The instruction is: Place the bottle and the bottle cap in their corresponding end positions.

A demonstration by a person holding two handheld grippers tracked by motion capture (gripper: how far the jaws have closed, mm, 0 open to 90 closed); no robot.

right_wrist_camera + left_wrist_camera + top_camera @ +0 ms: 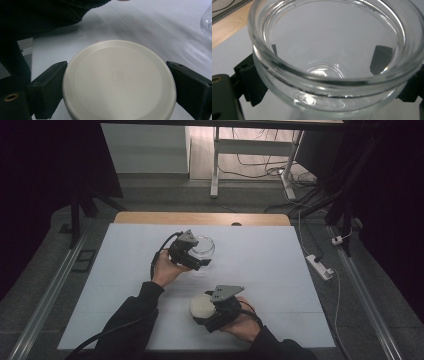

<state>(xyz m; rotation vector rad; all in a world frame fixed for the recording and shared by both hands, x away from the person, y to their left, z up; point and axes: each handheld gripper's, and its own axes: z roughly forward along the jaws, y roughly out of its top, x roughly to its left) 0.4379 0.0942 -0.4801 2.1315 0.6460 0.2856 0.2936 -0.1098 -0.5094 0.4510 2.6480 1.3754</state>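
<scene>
Jar (332, 62) sits open on the counter (270, 270), clamped by the left gripper (200, 262); right gripper (207, 312) grips its lid (118, 81) well apart nearer the person. Closing remains.

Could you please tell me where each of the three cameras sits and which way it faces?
High view: above the person's side, facing forward and down on the table; forearms, left gripper, right gripper.
Left gripper view: along its jaws, clamping the glass jar.
Right gripper view: along its jaws, gripping the cream lid.
Shared: jar and lid also appear in the high view.
</scene>
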